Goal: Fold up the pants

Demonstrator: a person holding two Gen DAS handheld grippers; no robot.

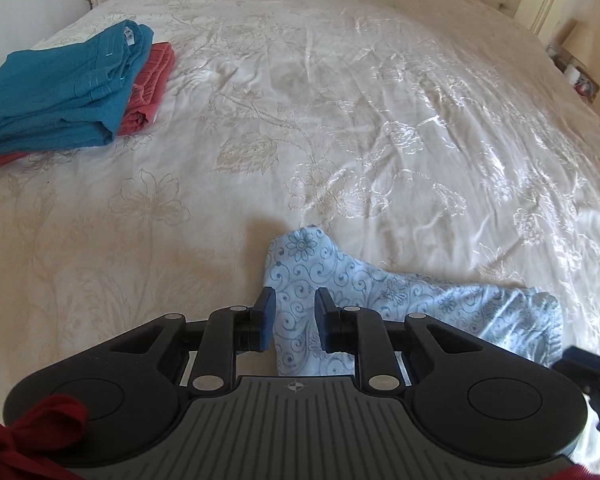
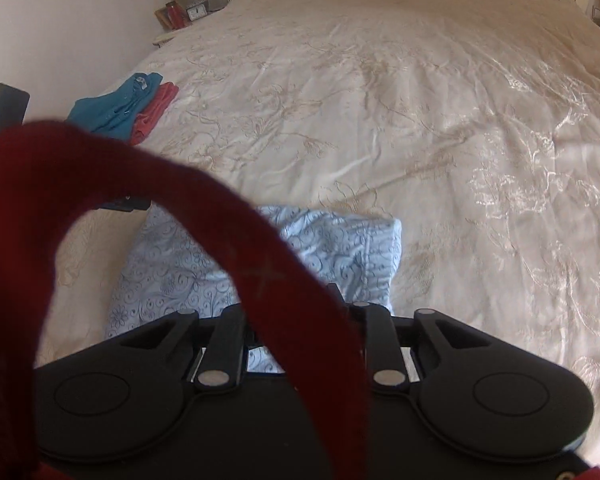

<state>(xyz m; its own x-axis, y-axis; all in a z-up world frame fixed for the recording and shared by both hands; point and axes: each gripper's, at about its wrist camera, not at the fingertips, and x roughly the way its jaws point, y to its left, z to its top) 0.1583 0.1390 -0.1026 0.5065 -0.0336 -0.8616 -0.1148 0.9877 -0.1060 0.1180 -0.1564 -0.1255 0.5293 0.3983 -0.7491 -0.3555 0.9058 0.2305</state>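
Two claws worked one pair of light-blue patterned pants, which lay bunched on the cream bedspread at the near edge of the bed. The left claw pinched a fold of the fabric between its fingers. The right claw was mostly hidden behind a red strap, so its grip could not be told. The step looked like gathering an edge; next, both would probably need to lift and spread the cloth flat. Folded teal pants and red ones sat well apart.
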